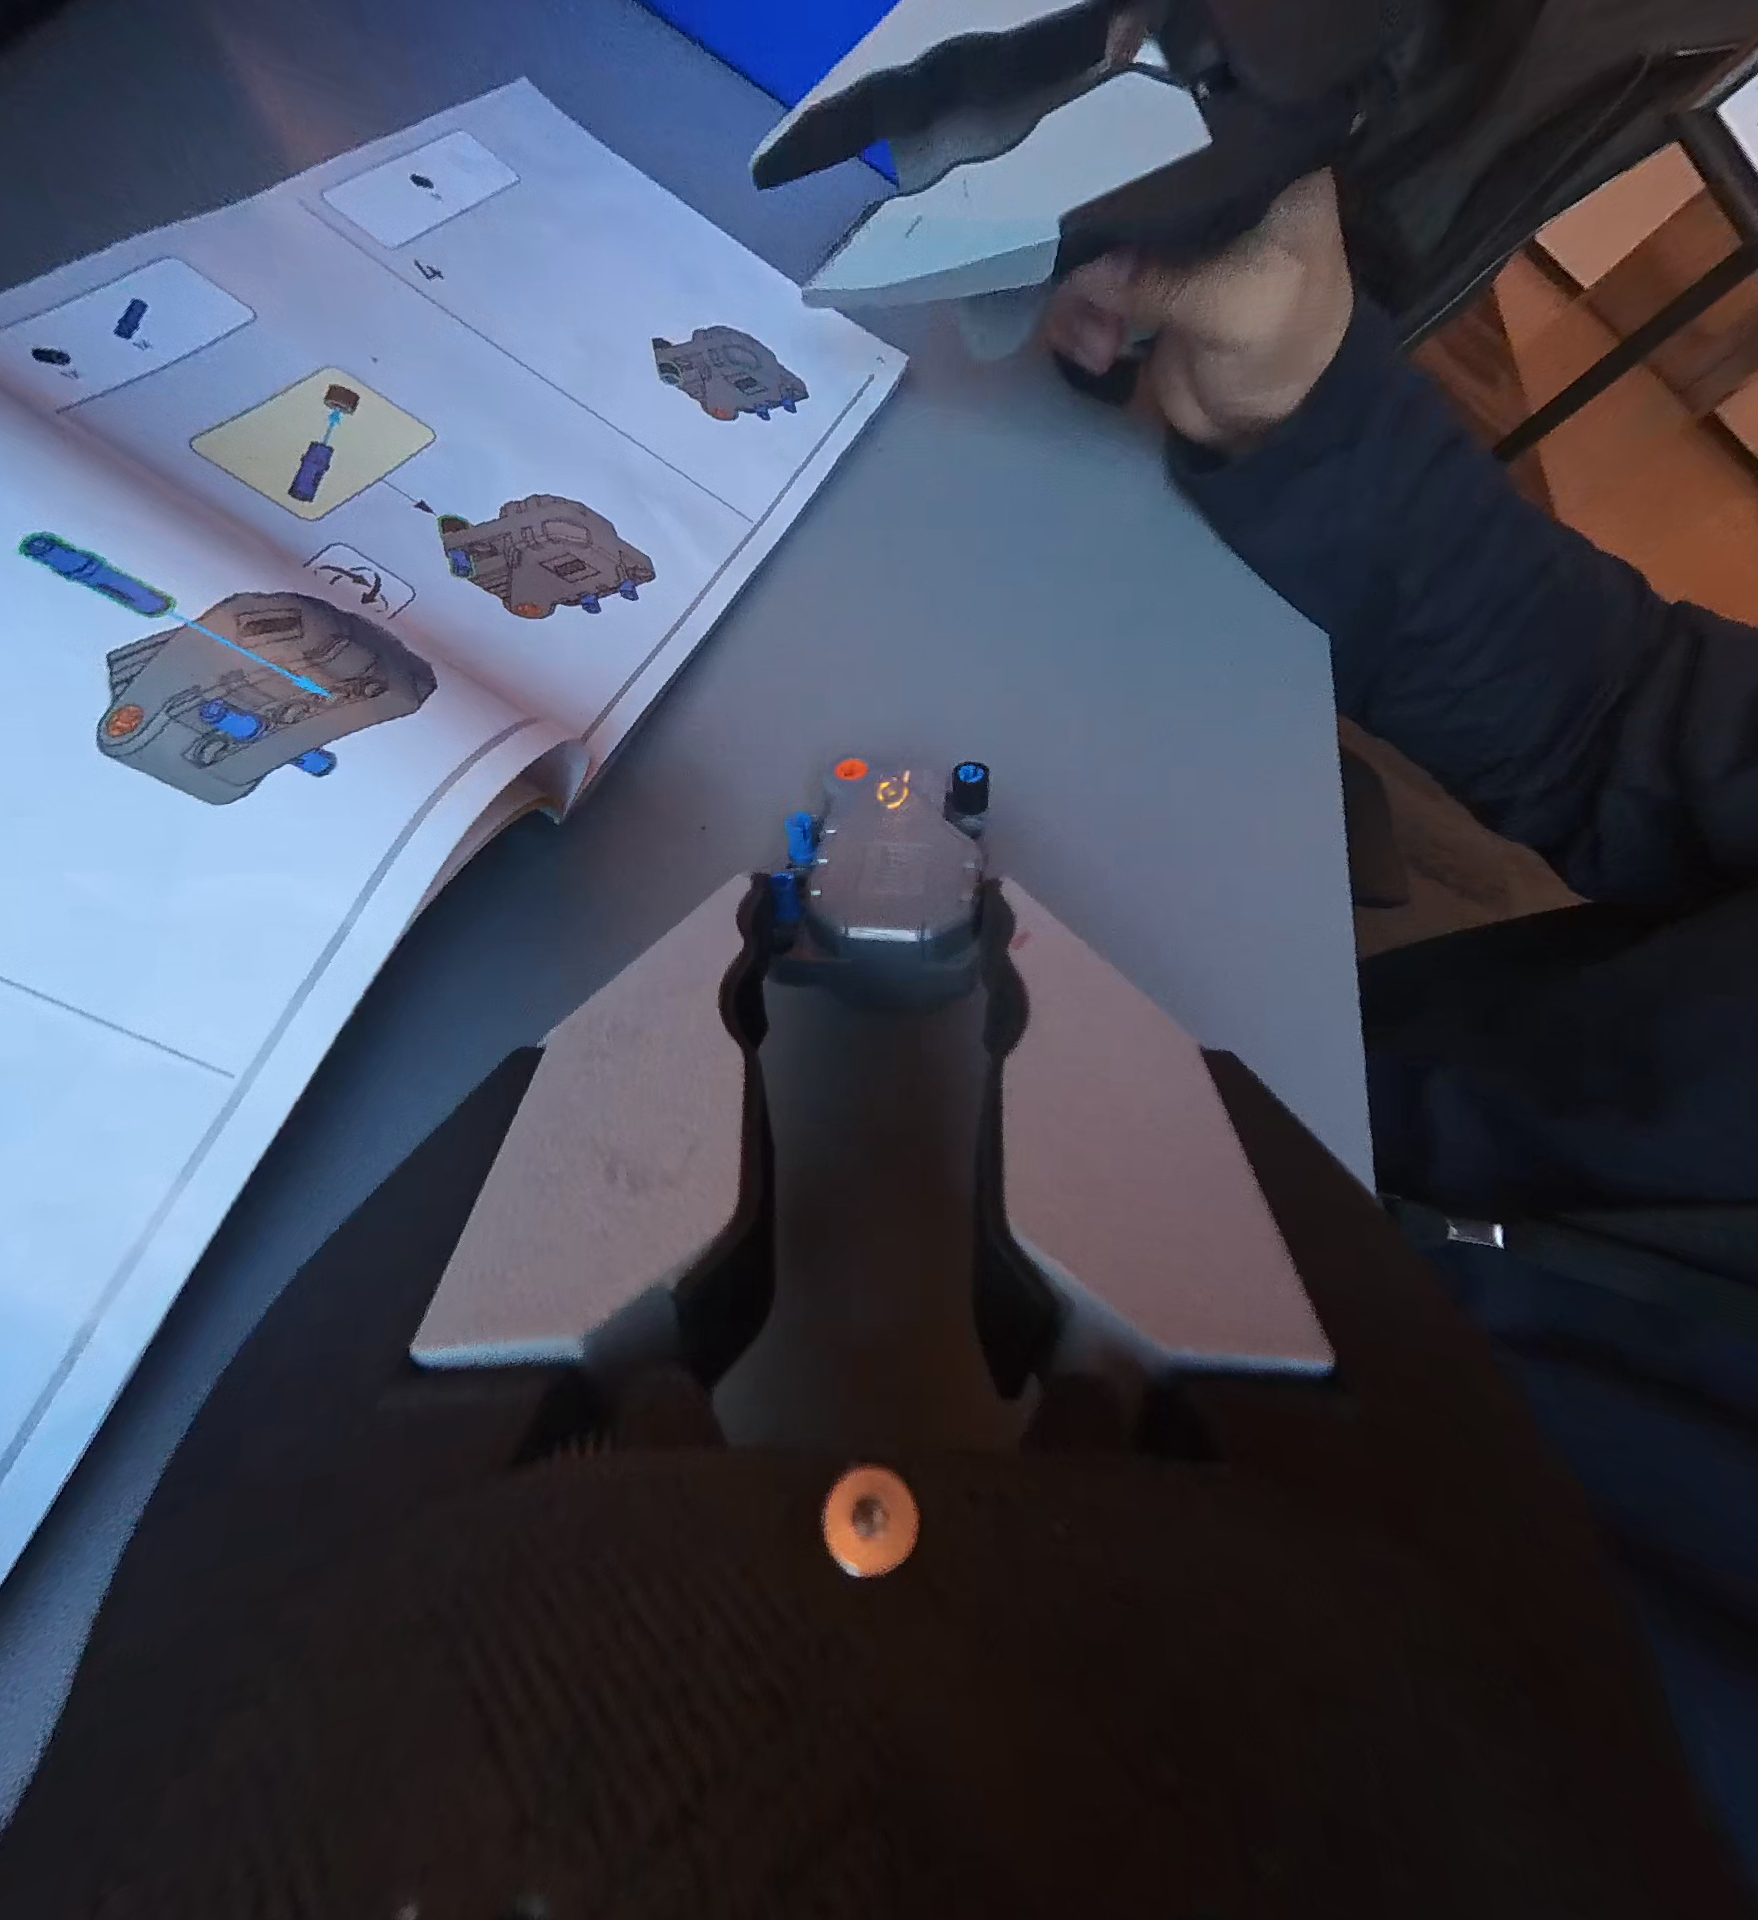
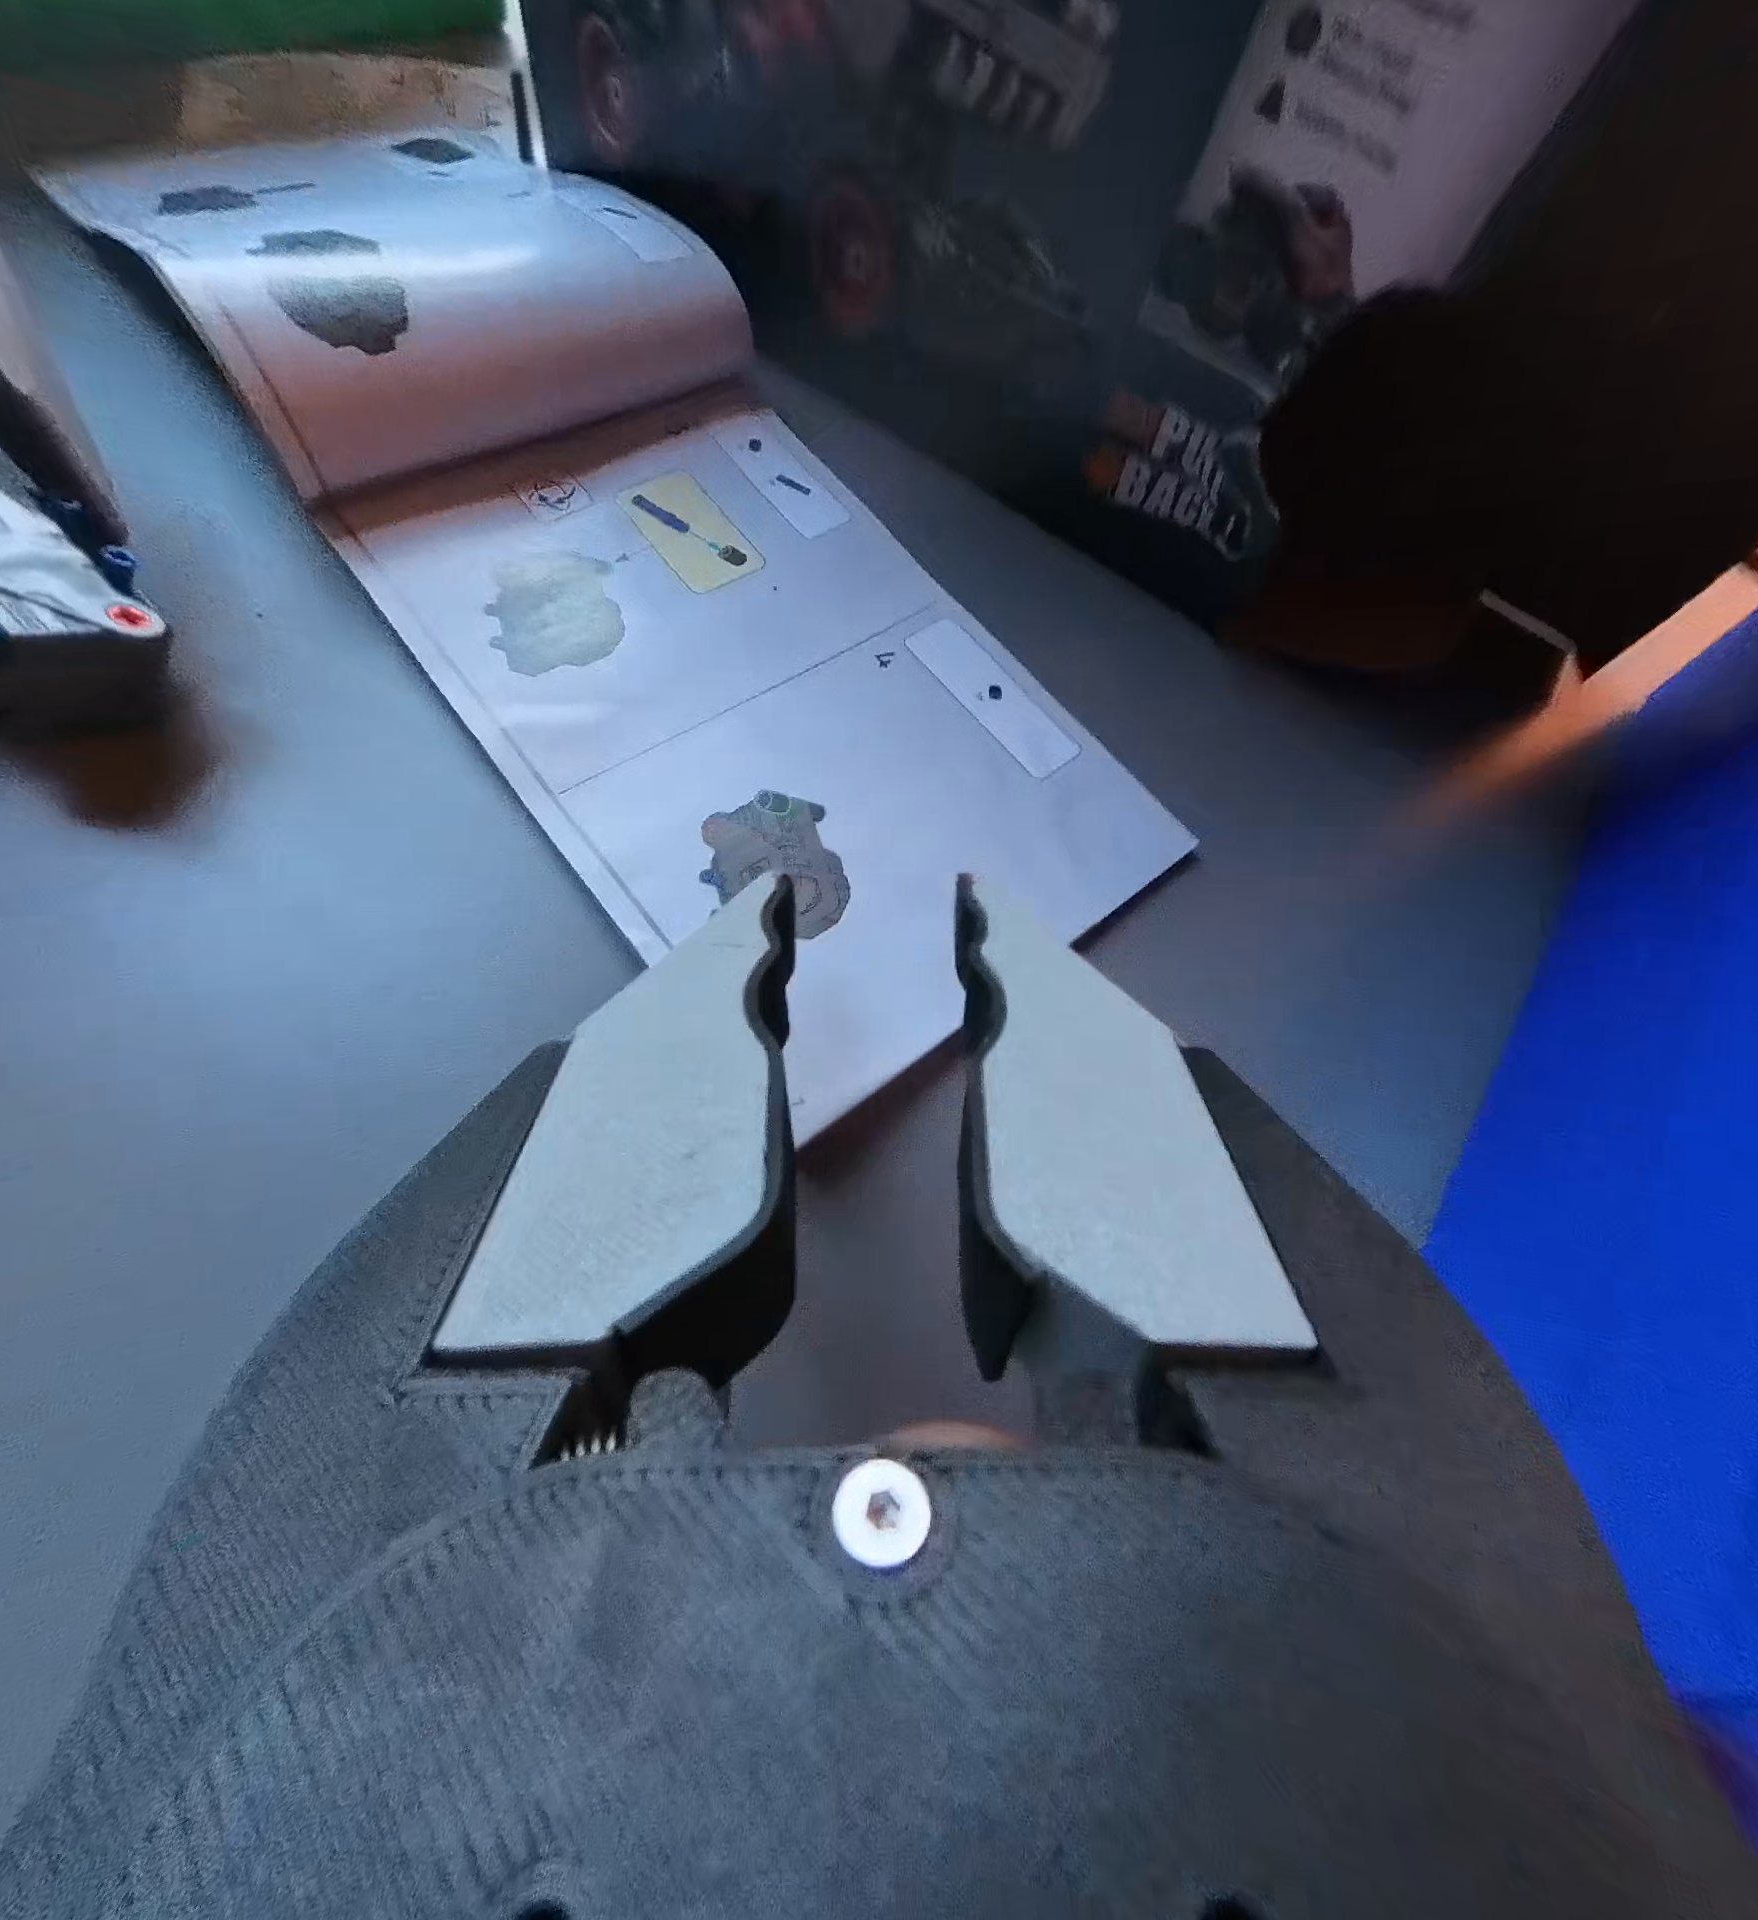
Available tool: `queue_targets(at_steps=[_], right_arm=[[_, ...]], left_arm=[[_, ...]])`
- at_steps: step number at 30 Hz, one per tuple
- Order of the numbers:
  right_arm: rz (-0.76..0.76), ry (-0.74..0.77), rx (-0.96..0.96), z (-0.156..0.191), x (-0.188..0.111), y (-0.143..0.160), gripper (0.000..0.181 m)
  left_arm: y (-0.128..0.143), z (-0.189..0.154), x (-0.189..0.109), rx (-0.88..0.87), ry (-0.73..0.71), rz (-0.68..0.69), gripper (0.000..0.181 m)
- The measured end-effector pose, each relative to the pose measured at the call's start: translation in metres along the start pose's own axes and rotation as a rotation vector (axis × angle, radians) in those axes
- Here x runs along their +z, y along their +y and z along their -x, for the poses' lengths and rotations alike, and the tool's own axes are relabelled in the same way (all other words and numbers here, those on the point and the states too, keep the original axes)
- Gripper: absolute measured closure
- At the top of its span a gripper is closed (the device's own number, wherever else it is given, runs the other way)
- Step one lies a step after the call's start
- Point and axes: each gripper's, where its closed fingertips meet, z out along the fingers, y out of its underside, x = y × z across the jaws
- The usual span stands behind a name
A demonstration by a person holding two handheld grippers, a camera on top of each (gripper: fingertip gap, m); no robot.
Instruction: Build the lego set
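Observation:
My left gripper (image 1: 880,914) is shut on a grey lego motor block (image 1: 896,873) with an orange hub, blue pins on its left side and a black pin at its right. It holds the block just above the grey table (image 1: 1062,582). The same block shows at the left edge of the right wrist view (image 2: 33,613), held by the left gripper. My right gripper (image 2: 870,883) is open and empty, its tips over the near corner of the open instruction booklet (image 2: 802,686). The right gripper also shows far off in the left wrist view (image 1: 916,187), held by a hand.
The booklet (image 1: 231,623) lies open on the left of the table. The dark lego box (image 2: 958,229) stands upright behind it. A blue surface (image 2: 1664,1039) lies at the right. A person's sleeved arm (image 1: 1477,623) reaches along the table's right edge. One gripper's finger ends stand about 20 centimeters off the other's.

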Motion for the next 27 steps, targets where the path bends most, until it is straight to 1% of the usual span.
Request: queue_targets(at_steps=[1, 6, 10, 11, 13, 16, 20, 27], right_arm=[[0.008, -0.010, 0.026, -0.001, 0.000, 0.001, 0.152], [0.064, -0.032, 0.055, -0.001, 0.006, 0.009, 0.146], [0.121, -0.046, -0.002, 0.006, 0.011, 0.016, 0.144], [0.134, -0.048, -0.016, 0.008, 0.012, 0.017, 0.145], [0.134, -0.052, -0.032, 0.010, 0.012, 0.017, 0.154], [0.106, -0.021, -0.061, 0.009, 0.010, 0.014, 0.155], [0.128, -0.023, -0.047, 0.008, 0.012, 0.017, 0.150], [0.143, -0.073, 0.010, 0.010, 0.013, 0.019, 0.154]], left_arm=[[0.000, 0.000, 0.000, -0.007, 0.003, 0.001, 0.144], [0.002, -0.002, 0.001, -0.014, 0.024, 0.015, 0.144], [0.005, -0.008, 0.004, 0.062, 0.017, 0.041, 0.144], [0.006, -0.010, 0.005, 0.088, 0.011, 0.048, 0.144], [0.007, -0.012, 0.007, 0.127, 0.001, 0.058, 0.144], [0.007, -0.013, 0.008, 0.154, -0.009, 0.062, 0.144], [0.008, -0.013, 0.008, 0.137, 0.000, 0.063, 0.144], [0.008, -0.012, 0.008, 0.118, 0.013, 0.065, 0.144]])
